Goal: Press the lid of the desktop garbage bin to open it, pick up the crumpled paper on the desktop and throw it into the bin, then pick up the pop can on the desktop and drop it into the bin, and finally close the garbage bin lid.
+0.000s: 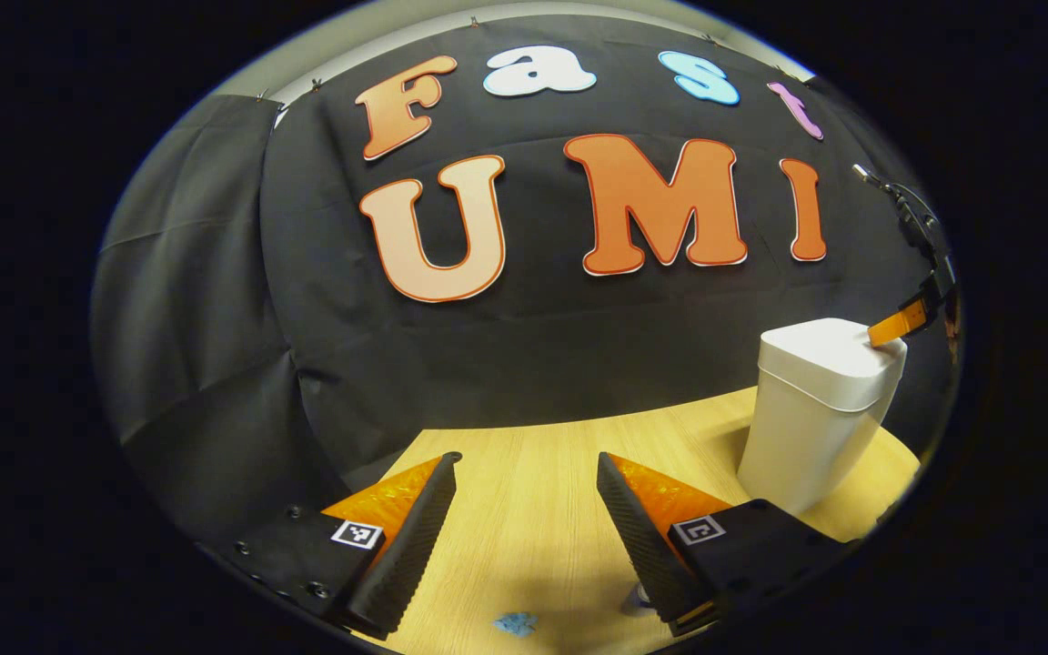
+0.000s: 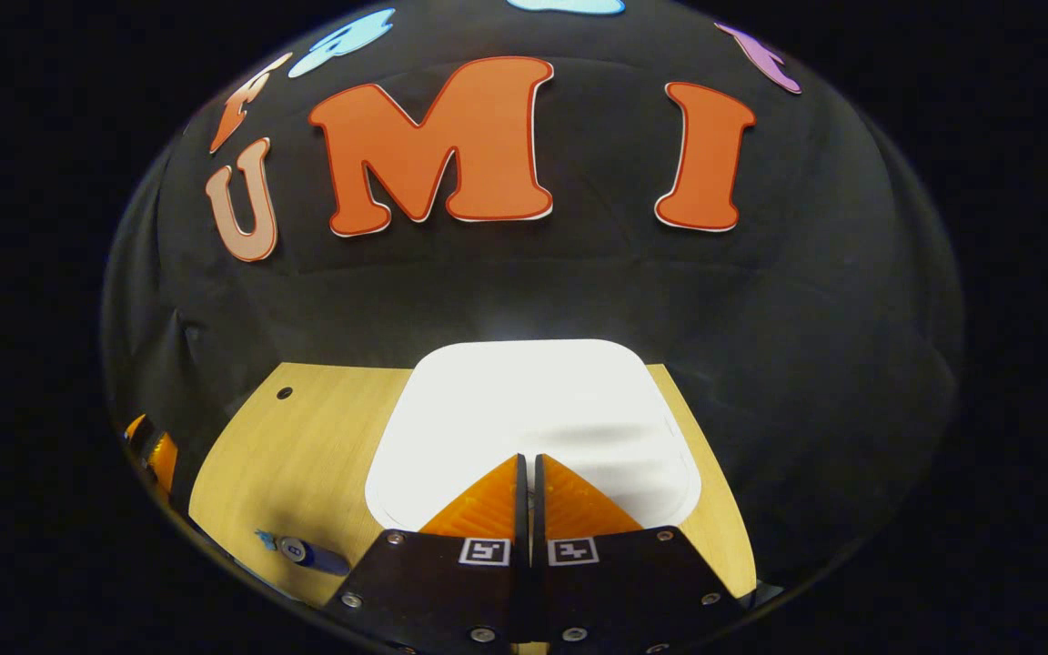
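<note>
The white desktop bin (image 1: 815, 418) stands on the right of the wooden table, its lid (image 2: 524, 400) down. My right gripper (image 2: 529, 462) is shut with nothing between its fingers, and its tips rest on the near part of the lid. In the left gripper view the right gripper (image 1: 888, 335) touches the lid from the right. My left gripper (image 1: 524, 468) hangs open over bare table, left of the bin. A small blue crumpled paper (image 1: 515, 623) lies below it. A blue pop can (image 2: 310, 552) lies on its side beside the paper (image 2: 265, 539).
The wooden table (image 1: 524, 537) ends at the black cloth wall behind the bin. A small dark hole (image 2: 284, 393) marks the tabletop left of the bin. The left gripper (image 2: 156, 455) shows at the far left edge of the right gripper view.
</note>
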`<control>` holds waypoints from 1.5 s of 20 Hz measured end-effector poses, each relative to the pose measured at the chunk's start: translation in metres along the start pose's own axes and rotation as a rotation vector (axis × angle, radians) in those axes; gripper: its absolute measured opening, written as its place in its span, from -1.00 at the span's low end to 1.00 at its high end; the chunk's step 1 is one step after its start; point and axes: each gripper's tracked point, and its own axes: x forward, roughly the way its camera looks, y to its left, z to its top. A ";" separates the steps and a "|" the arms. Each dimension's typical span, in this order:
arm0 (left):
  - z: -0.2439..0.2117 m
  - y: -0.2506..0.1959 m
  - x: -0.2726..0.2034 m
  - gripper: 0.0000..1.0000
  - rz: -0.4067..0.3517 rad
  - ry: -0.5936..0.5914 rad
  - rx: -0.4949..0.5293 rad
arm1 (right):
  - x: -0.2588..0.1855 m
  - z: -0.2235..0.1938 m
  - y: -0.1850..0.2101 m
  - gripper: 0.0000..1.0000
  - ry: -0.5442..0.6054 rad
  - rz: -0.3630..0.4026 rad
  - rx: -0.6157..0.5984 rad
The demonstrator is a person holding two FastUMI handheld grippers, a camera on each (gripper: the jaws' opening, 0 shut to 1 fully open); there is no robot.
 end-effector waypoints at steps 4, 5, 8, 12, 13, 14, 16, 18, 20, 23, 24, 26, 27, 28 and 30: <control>0.015 0.006 0.008 0.94 -0.022 -0.038 0.051 | 0.001 -0.004 0.000 -0.98 0.023 -0.025 0.042; 0.016 0.005 0.008 0.94 -0.036 -0.042 0.047 | 0.001 -0.007 0.000 -0.98 0.024 -0.028 0.038; 0.013 0.009 0.014 0.99 -0.066 -0.037 0.040 | 0.000 -0.003 0.000 -0.98 0.000 -0.035 0.087; 0.016 0.020 0.021 0.99 -0.086 -0.053 0.040 | -0.007 0.012 -0.006 -0.98 -0.035 -0.098 0.025; 0.014 0.023 0.021 0.99 -0.089 -0.054 0.034 | -0.010 0.018 -0.006 -0.97 -0.055 -0.111 0.020; 0.013 0.027 0.022 0.99 -0.090 -0.052 0.028 | -0.013 0.026 -0.006 -0.98 -0.076 -0.123 0.021; 0.011 0.036 0.024 0.99 -0.087 -0.053 0.017 | -0.019 0.040 -0.004 -0.98 -0.125 -0.136 0.026; 0.012 0.045 0.027 0.99 -0.079 -0.056 0.015 | -0.028 0.055 -0.003 -0.98 -0.185 -0.146 0.035; 0.011 0.051 0.029 0.93 -0.077 -0.058 0.011 | -0.037 0.067 -0.001 -0.98 -0.238 -0.155 0.035; 0.010 0.055 0.032 0.99 -0.079 -0.062 0.003 | -0.045 0.076 0.003 -0.98 -0.284 -0.176 0.016; 0.011 0.056 0.033 0.99 -0.079 -0.065 0.003 | -0.049 0.081 0.007 -0.98 -0.308 -0.174 0.012; 0.012 0.059 0.035 0.99 -0.080 -0.069 0.000 | -0.057 0.092 0.012 -0.98 -0.371 -0.176 -0.007; 0.011 0.059 0.036 0.99 -0.082 -0.068 -0.002 | -0.062 0.097 0.015 -0.98 -0.404 -0.179 -0.023; 0.010 0.060 0.037 0.99 -0.085 -0.065 -0.003 | -0.066 0.100 0.021 -0.97 -0.432 -0.177 -0.038; 0.009 0.059 0.037 0.99 -0.093 -0.064 -0.005 | -0.069 0.100 0.032 -0.96 -0.456 -0.168 -0.066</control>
